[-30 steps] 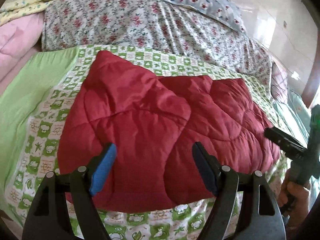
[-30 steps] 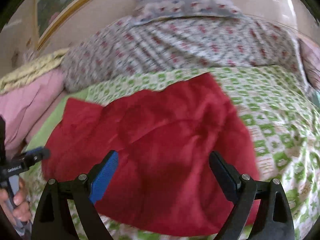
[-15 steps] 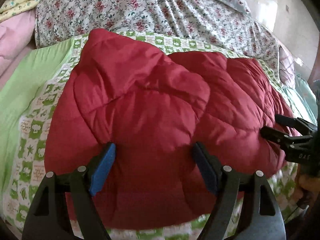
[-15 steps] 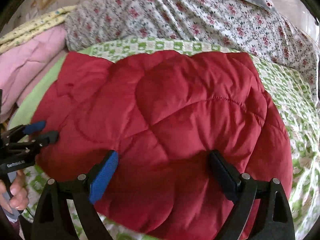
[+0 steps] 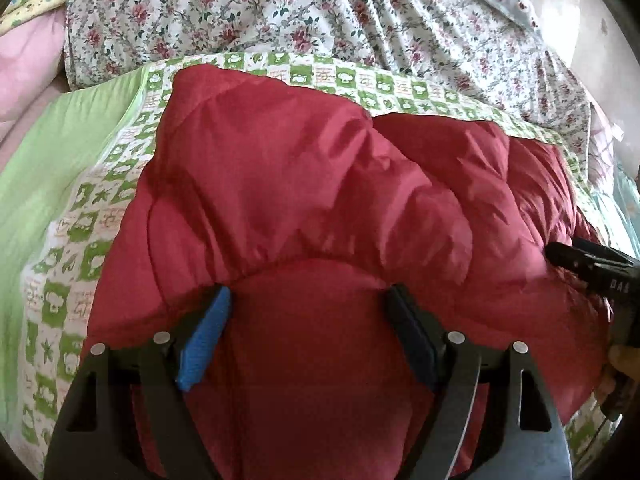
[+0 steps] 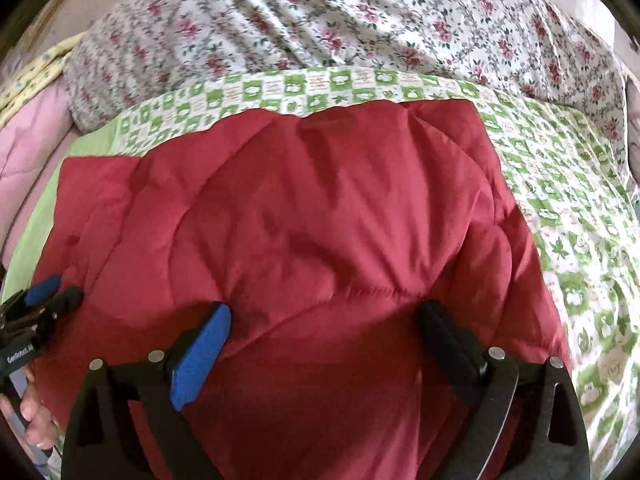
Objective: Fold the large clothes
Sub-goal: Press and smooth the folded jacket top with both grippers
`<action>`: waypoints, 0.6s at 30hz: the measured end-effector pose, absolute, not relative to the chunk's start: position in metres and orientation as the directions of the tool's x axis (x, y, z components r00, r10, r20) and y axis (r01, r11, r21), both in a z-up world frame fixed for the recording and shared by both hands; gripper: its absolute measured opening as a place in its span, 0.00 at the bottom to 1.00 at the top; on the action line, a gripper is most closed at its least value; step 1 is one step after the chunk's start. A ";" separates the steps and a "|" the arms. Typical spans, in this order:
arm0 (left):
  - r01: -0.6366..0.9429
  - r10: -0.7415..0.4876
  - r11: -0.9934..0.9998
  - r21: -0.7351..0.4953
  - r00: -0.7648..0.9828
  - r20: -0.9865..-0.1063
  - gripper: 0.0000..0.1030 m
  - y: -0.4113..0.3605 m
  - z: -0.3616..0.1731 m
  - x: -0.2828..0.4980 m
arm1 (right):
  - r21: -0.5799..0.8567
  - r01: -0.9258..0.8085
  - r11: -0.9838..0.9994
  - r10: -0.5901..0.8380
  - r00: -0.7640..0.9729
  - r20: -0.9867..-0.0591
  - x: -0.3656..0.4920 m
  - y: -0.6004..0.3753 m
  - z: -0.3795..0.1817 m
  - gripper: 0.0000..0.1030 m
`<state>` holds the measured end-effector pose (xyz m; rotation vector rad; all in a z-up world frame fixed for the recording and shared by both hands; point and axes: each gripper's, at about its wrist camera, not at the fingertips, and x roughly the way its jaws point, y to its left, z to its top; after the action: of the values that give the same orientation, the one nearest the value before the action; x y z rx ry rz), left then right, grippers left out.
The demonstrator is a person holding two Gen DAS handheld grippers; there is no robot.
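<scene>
Both tools stand spread over the near edge of the red quilted jacket (image 5: 304,208) — left tool (image 5: 306,332), right tool (image 6: 324,344) — placed apart so each takes one side for folding; neither pinches yet.

White lettering shows on my right gripper (image 5: 600,276) at three o'clock in the left wrist view, and I read only "DAS" before the edge cuts it off. On my left gripper (image 6: 32,320) at nine o'clock in the right wrist view, there's a small white label, too blurred to read.
</scene>
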<state>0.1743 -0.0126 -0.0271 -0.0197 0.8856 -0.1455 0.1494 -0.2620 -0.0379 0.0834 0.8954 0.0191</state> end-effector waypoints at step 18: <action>0.067 -0.083 0.996 -0.053 0.615 -0.784 0.79 -0.014 -0.026 0.185 | 0.145 0.001 0.989 0.109 0.656 -0.747 0.157 -0.271 -0.045 0.96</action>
<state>0.1850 -0.0136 -0.0261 -0.0196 0.9048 -0.0863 0.1569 -0.2707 -0.0447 0.1371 0.8541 0.0618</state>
